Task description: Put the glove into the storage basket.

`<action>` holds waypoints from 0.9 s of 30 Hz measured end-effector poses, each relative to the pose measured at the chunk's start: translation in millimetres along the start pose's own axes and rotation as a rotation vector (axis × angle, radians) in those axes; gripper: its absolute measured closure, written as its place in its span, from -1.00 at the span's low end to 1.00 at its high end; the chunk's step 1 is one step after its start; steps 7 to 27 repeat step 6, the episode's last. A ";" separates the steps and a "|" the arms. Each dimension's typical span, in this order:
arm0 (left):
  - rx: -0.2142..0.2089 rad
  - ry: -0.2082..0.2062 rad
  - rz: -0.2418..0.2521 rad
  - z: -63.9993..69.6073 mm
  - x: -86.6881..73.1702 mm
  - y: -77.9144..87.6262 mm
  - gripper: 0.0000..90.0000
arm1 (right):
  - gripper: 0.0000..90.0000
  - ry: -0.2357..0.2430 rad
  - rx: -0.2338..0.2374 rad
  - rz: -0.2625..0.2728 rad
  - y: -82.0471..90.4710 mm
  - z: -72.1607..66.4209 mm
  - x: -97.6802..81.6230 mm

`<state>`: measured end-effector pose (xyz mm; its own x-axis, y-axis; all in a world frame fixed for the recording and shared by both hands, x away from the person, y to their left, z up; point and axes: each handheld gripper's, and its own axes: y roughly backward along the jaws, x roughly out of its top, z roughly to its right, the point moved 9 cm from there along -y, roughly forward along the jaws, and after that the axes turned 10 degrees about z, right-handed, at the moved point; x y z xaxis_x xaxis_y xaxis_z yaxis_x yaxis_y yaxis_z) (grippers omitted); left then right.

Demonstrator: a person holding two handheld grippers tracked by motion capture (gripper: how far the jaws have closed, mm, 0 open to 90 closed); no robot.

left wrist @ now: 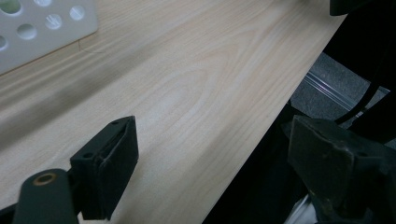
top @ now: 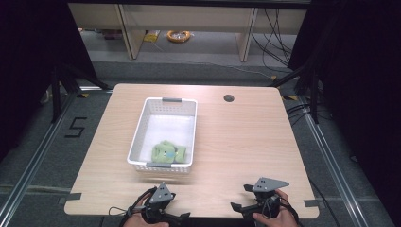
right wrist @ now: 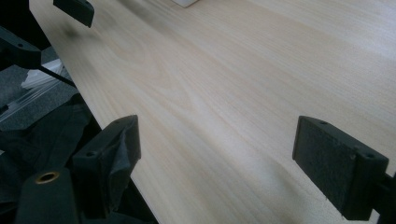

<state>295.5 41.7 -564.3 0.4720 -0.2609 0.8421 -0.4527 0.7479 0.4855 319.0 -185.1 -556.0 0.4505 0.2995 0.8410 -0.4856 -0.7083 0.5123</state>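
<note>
Tabletop point(top: 246, 142): pale wood-grain rectangular top with a dark round cable hole point(top: 229, 98) near its far edge.
Basket point(top: 137, 137): white perforated plastic rectangular basket with grey handles, set left of centre, its near wall a little back from the near edge.
Cloth point(top: 169, 152): soft green crumpled cloth bundle, lying inside the basket at its near end, towards the near right corner.
Left claw point(top: 182, 216): held at the near edge, left of centre; jaws spread wide, nothing between them; one jaw over the wood, the other past the near edge.
Right claw point(top: 240, 197): held at the near edge, right of centre; jaws spread wide, nothing gripped.
Step in hand: judged a resting pose at the near edge; the cloth is not touched.
Next move: a forward reach over the basket's near wall is called for, then a descent onto the cloth.
Open room: bare wood lies across the whole right half and between claws and basket; the basket walls are the one obstacle.
</note>
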 end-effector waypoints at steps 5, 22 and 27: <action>-0.004 -0.023 -0.018 -2.0 -0.9 1.4 -0.65 | -0.64 0.000 0.015 -0.006 -1.2 -0.5 -0.8; -0.004 -0.023 -0.018 -2.0 -0.9 1.4 -0.65 | -0.64 -0.003 0.013 -0.007 -1.3 -0.5 -1.0; -0.004 -0.023 -0.018 -2.0 -0.9 1.4 -0.65 | -0.64 -0.003 0.013 -0.007 -1.3 -0.5 -1.0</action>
